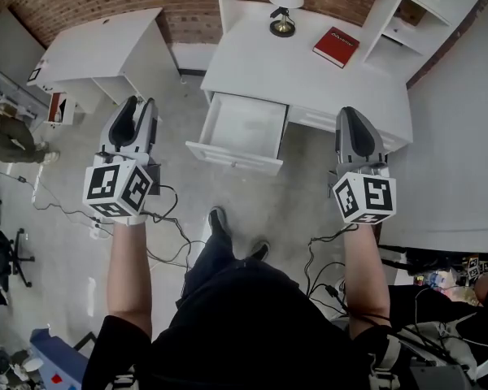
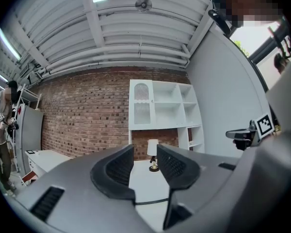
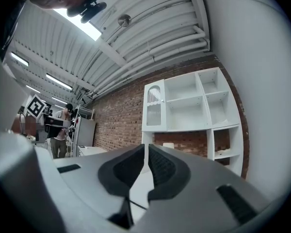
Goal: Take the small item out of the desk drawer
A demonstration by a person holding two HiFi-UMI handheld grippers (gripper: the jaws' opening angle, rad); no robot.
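Jaws: left gripper [image 2: 144, 155] parted, empty; right gripper [image 3: 145, 152] barely parted, empty. Drawer [image 1: 234, 158] open, ahead between both; small item not discernible inside. Risk: narrow right jaws nudging rather than straddling it.

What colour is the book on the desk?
Red; the book shows best in the head view.

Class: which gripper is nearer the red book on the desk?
Right. The right gripper lies just below the red book, by the front edge of the desk. The left gripper is far to the book's lower left, beyond the open drawer.
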